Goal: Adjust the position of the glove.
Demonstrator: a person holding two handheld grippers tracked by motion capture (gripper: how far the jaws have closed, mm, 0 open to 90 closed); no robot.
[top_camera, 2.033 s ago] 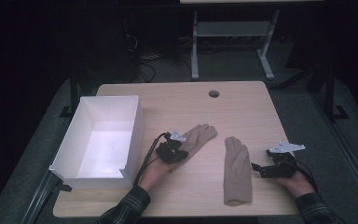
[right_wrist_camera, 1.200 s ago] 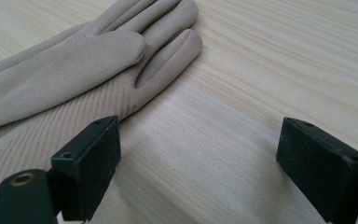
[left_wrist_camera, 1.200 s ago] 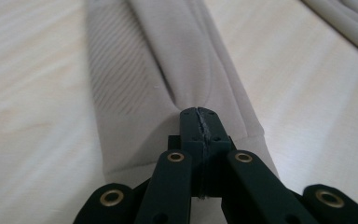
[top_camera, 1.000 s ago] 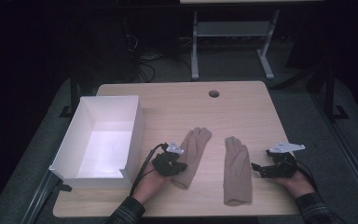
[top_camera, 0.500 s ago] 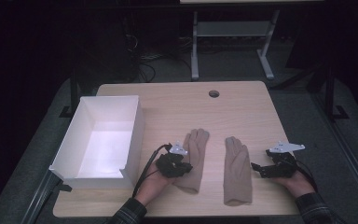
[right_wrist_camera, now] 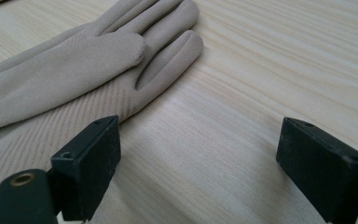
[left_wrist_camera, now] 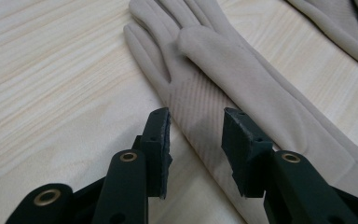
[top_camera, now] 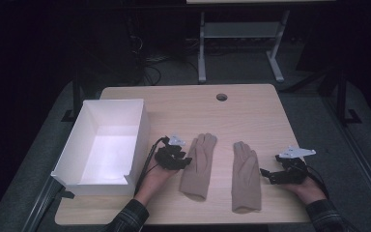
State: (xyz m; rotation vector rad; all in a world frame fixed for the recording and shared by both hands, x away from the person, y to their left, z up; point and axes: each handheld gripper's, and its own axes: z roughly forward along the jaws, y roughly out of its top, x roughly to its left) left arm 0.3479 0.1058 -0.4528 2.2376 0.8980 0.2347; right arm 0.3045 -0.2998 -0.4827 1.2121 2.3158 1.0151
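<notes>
Two beige gloves lie flat side by side on the wooden table, fingers pointing away from me: the left glove [top_camera: 199, 166] and the right glove [top_camera: 245, 176]. My left gripper [top_camera: 187, 161] sits at the left glove's left edge. Its jaws have just been opening and now stand apart. In the left gripper view, the left glove's [left_wrist_camera: 242, 88] ribbed edge lies between the left gripper's [left_wrist_camera: 196, 116] pads, which do not press on it. My right gripper [top_camera: 265, 175] rests open just right of the right glove [right_wrist_camera: 74, 70]; bare wood lies between the right gripper's [right_wrist_camera: 200, 128] wide jaws.
A white open box [top_camera: 140, 140] stands at the table's left side, close to my left hand. A round cable hole [top_camera: 221, 97] sits near the far edge. Beyond the table [top_camera: 251, 121] a desk frame stands on a dark floor.
The left gripper drew the left glove toward the near edge and straightened it, then opened, let go and backed off slightly to the left. The right gripper has not moved.
</notes>
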